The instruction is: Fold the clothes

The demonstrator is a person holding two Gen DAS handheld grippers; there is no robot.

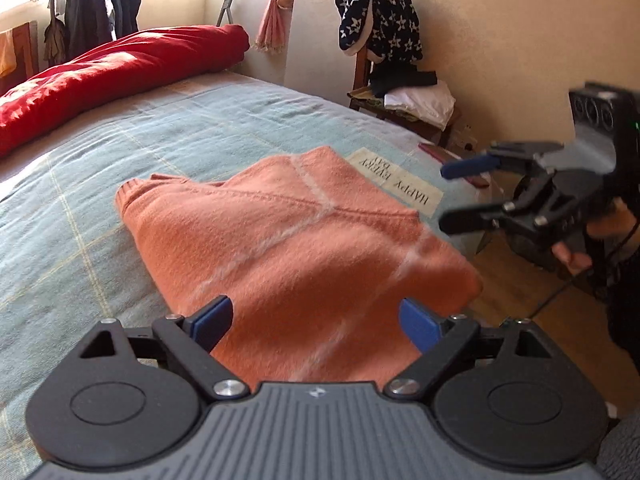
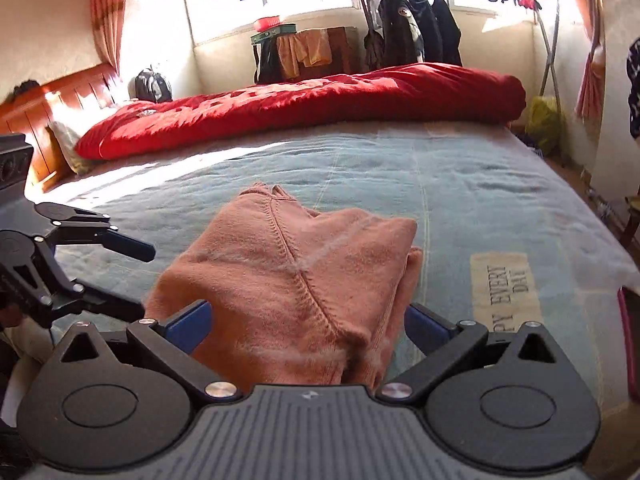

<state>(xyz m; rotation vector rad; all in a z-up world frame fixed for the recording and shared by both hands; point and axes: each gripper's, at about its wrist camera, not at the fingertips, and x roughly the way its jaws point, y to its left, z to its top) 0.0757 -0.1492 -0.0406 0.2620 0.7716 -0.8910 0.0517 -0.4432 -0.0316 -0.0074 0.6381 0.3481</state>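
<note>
Here, a salmon-orange knit sweater [image 2: 296, 280], folded compact on the bed [image 2: 480, 200].

Around the folded salmon-orange knit sweater [image 2: 296, 280] the pale blue checked bedspread [image 2: 460, 200] lies bare on every side, wide open toward the far edge. There the long rolled red quilt [image 2: 320, 100] blocks the way. Nearer, a cream printed label [image 2: 506, 292] lies flat just beside the sweater, and a dark red phone-like slab [image 2: 630, 340] rests at the bed's edge.
</note>
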